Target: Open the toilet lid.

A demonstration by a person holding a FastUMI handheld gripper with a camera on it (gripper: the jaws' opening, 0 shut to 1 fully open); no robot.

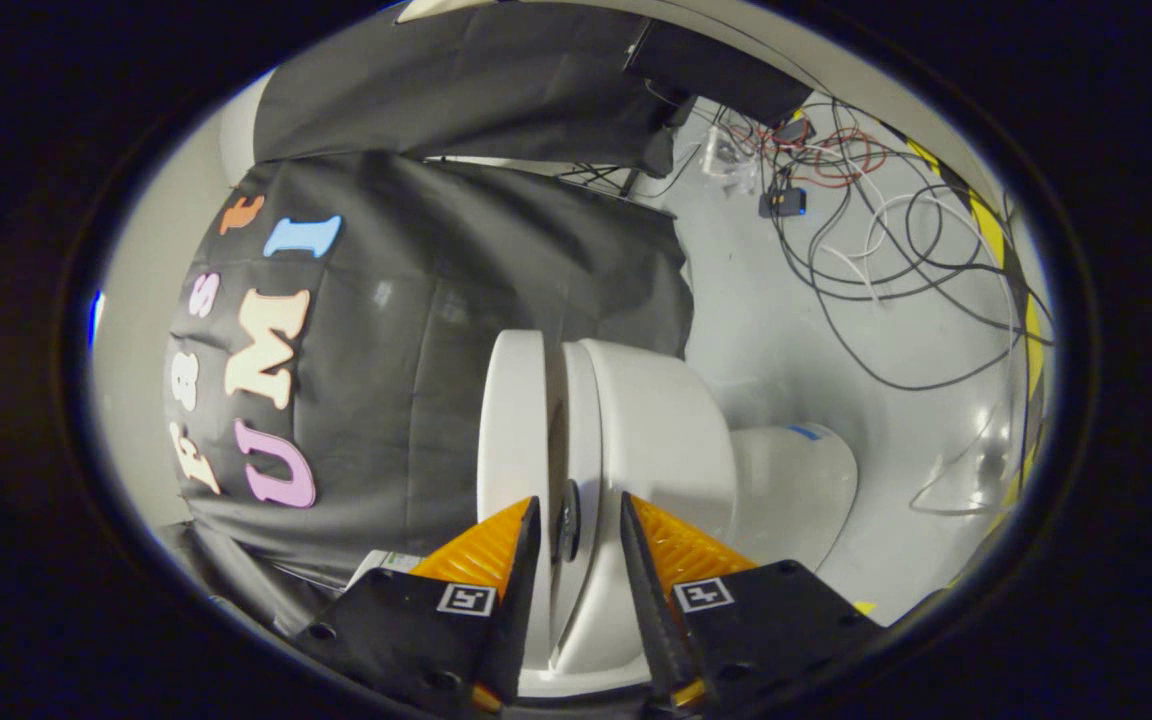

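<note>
The view is rolled on its side, with the floor to the right. A white toilet stands just ahead of my fingers. Its lid (511, 420) is swung a little away from the seat and bowl (656, 430), leaving a narrow dark gap with a small round bumper (568, 520) in it. My gripper (580, 505) is open a modest width at the front rim. One fingertip (528, 530) lies over the lid's edge, the other (641, 535) over the seat side. The gap and a strip of seat show between them, and neither finger visibly presses on anything.
The black cloth wall (416, 330) hangs behind the lid. The toilet's base (796, 490) rests on a pale glossy floor (766, 330). Loose black, white and red cables (876, 230) and a small box lie on the floor beyond the bowl, near a yellow-and-black stripe (986, 220).
</note>
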